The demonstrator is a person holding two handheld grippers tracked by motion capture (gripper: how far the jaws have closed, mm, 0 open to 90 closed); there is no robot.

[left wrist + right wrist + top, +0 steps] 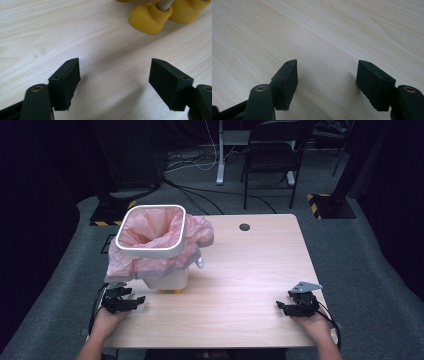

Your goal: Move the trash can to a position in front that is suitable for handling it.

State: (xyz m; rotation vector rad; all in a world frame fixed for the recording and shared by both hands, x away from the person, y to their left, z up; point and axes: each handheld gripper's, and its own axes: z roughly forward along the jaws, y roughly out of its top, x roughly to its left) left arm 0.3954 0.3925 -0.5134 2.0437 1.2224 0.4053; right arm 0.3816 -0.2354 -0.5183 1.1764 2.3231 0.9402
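Pink bag (150, 232) lines the white bin (167, 279) at the table's (250, 270) left; thin, soft, likely tearable, best pinched at its draped edge. Left gripper (134, 303) and right gripper (283, 307) rest with jaws apart, empty.

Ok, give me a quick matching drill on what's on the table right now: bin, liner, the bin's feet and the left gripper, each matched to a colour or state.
Column one:
1. small bin
2. bag liner
3. bin feet
4. left gripper

Column two:
a. yellow
b. open, holding nothing, over bare tabletop
c. white, standing at the table's left
d. pink, draped over the rim

Pairs: 1-c, 2-d, 3-a, 4-b
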